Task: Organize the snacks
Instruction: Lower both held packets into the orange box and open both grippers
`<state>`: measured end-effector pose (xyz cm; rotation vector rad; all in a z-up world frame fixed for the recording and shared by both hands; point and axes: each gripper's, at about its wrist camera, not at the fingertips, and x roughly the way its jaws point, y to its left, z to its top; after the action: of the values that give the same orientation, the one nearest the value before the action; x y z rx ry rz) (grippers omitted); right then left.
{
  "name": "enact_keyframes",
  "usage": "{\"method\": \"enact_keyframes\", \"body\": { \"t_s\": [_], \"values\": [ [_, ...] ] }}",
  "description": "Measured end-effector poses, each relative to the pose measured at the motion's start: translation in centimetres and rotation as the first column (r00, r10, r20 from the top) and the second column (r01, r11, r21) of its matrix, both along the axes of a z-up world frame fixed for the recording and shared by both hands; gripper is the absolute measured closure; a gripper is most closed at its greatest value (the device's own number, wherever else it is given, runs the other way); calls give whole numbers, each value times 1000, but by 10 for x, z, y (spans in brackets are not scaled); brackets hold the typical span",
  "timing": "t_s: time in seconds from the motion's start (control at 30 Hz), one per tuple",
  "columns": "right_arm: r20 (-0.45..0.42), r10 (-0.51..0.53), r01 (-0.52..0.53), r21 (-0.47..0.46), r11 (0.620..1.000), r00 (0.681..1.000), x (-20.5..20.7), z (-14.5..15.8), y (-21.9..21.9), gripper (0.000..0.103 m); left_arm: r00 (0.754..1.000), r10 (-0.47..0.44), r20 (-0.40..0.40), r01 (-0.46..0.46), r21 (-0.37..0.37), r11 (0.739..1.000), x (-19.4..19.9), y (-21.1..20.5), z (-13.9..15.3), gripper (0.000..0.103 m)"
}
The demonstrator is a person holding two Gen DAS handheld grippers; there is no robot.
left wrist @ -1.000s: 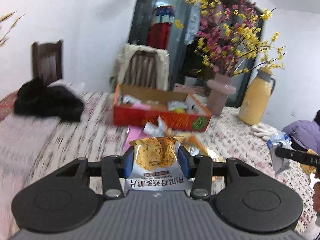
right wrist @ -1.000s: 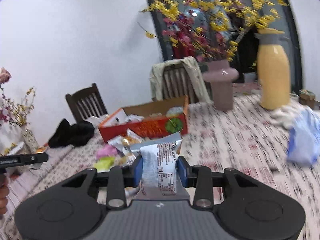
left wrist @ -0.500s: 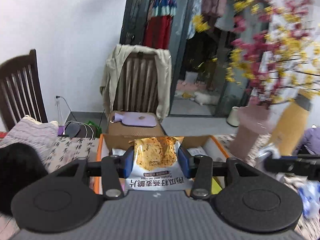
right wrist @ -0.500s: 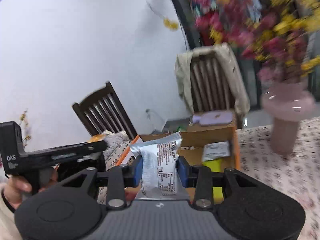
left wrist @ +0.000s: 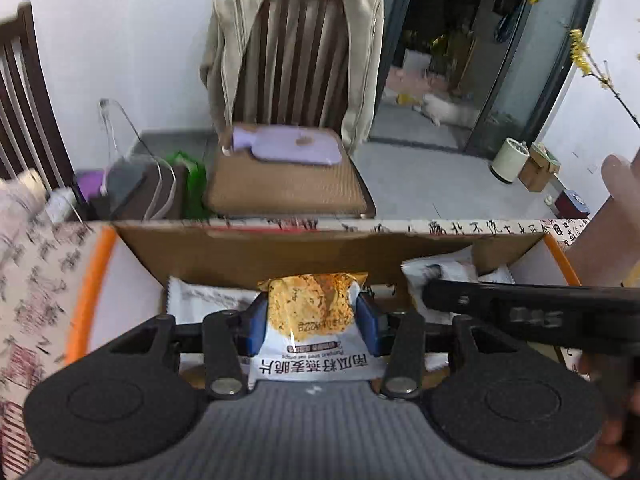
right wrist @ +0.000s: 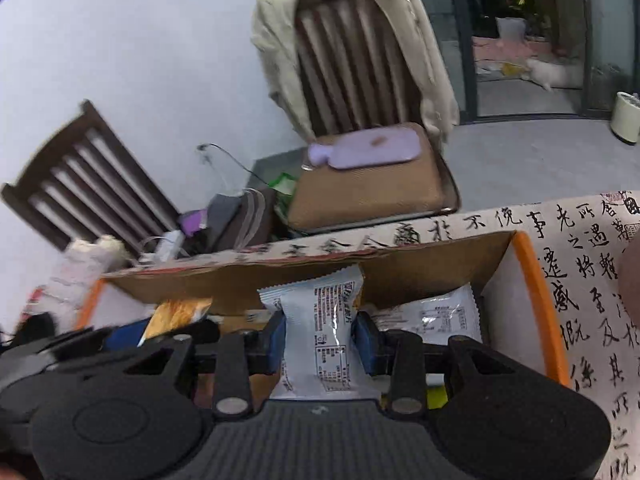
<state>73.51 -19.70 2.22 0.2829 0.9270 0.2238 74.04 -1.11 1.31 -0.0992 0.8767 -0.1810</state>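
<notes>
At the far left of the left wrist view a dark chair [left wrist: 24,108] stands against the white wall [left wrist: 120,32], and below it the surface [left wrist: 36,264], covered in a cloth printed with black characters, fills the left edge. Past the surface's far edge, bags and a white cable [left wrist: 132,176] lie on the grey floor. In the upper middle a second chair [left wrist: 296,60] has a beige jacket [left wrist: 224,52] draped over its back and a lilac pad [left wrist: 288,148] on its woven seat. To the right, a doorway with dark frames [left wrist: 520,60] opens on another room, and a small white bin [left wrist: 508,160] stands on the floor.

The box [left wrist: 248,252], brown inside with an orange rim, sits on the surface across the middle of the frame; white packets [left wrist: 204,300] lie in it. In the lower middle the left claw [left wrist: 312,324] is clamped on the orange snack [left wrist: 312,308], held over the box. The other tool crosses the right side.

In the right wrist view the right claw [right wrist: 320,340] grips the white snack [right wrist: 324,340] in the lower middle, also over the box [right wrist: 440,268], where another white packet [right wrist: 436,316] lies at the right end. The printed cloth [right wrist: 592,280] runs down the right edge.
</notes>
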Motion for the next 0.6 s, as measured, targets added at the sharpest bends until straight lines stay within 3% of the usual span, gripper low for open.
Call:
{"method": "enact_keyframes", "body": {
  "t_s": [0.1, 0.17, 0.27, 0.6],
  "values": [
    [-16, -25, 25, -13, 1000, 1000, 5, -15, 3, 62, 999, 31, -19, -30, 38, 999, 5, -1, -3, 52],
    [0, -42, 42, 4, 999, 999, 4, -20, 1, 55, 999, 40, -8, -39, 60, 997, 7, -2, -4, 41],
    [17, -50, 50, -29, 998, 999, 1, -21, 0, 49, 999, 45, 8, -45, 53, 998, 2, -4, -4, 35],
    [82, -39, 42, -35, 998, 996, -23, 21, -6, 38, 994, 19, 112, -26, 67, 997, -40, -5, 44, 26]
  ]
}}
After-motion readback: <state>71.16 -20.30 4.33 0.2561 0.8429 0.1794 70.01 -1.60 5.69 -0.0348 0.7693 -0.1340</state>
